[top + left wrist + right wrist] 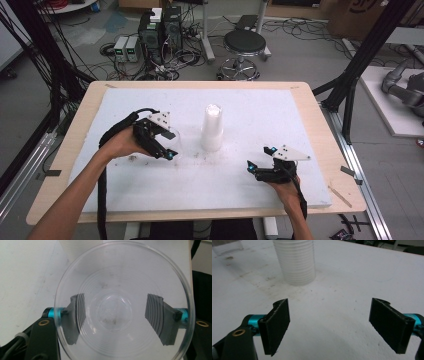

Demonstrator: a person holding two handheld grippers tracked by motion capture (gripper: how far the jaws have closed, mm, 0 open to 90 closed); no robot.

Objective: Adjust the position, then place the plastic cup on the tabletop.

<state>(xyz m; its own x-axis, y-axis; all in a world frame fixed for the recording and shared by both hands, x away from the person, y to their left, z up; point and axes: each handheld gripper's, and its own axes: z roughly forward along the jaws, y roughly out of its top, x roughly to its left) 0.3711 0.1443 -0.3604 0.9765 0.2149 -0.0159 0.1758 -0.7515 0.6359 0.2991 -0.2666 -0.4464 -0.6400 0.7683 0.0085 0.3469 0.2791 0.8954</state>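
Your left claw (165, 145) grips a clear plastic cup (123, 302), its mouth facing the camera, its pads (155, 315) pressed on either side of the ribbed wall; a faint smudge marks its base, otherwise nothing inside; your right claw (260, 160) hangs released over the white foam board (300, 115), its pads (275, 325) wide apart; ahead of it stands an upside-down stack of white cups (212, 127); the board is speckled with dirt and covers the wooden bench (325, 130); beyond, a black stool (244, 45) and tangled cables on the floor.
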